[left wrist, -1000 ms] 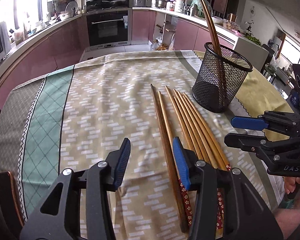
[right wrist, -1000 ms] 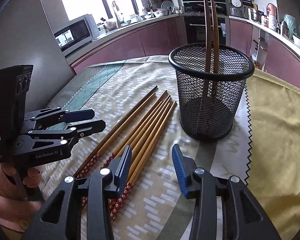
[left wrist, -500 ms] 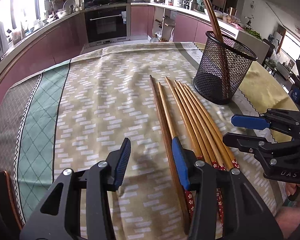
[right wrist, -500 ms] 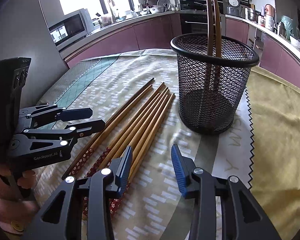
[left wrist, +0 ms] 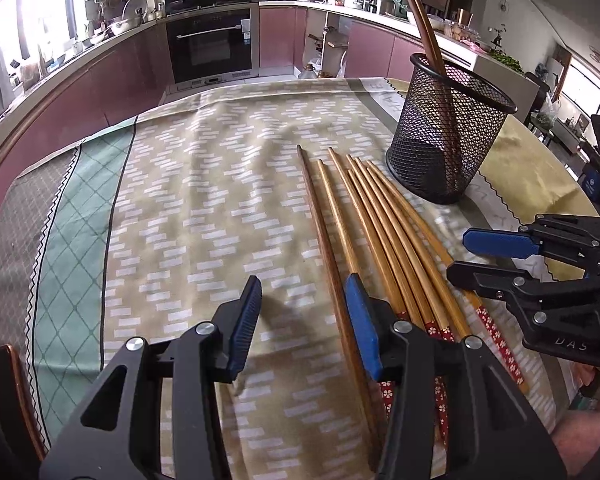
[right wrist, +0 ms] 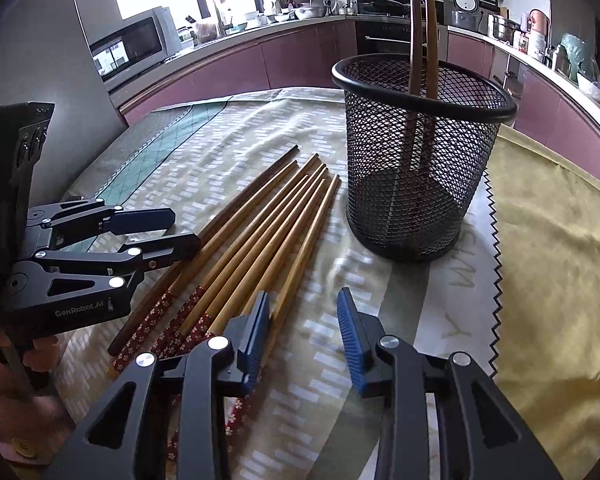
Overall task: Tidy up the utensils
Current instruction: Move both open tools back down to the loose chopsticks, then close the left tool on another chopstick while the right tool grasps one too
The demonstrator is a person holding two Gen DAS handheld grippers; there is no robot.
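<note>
Your left gripper (left wrist: 302, 322) and right gripper (right wrist: 303, 334) both hang wide apart and empty over the row of loose wooden chopsticks (right wrist: 260, 236) on the patterned tablecloth (left wrist: 204, 208). Only two dark chopsticks (right wrist: 422, 40) stand in the black mesh cup (right wrist: 420, 160) beside them; most work remains.

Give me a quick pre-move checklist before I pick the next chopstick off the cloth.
1. Left gripper open and empty: ok.
2. Right gripper open and empty: ok.
3. Chopsticks reachable, lying side by side on the cloth: ok, but they touch each other, so pulling out a single one may be fiddly.
4. Holder upright with room: ok, only two dark chopsticks stand in it.
5. Grippers clear of each other: ok, they are apart on opposite sides of the row.
6. Left gripper lined up on a stick: not ok, its right finger overlaps the row and the gap sits over bare cloth.
</note>
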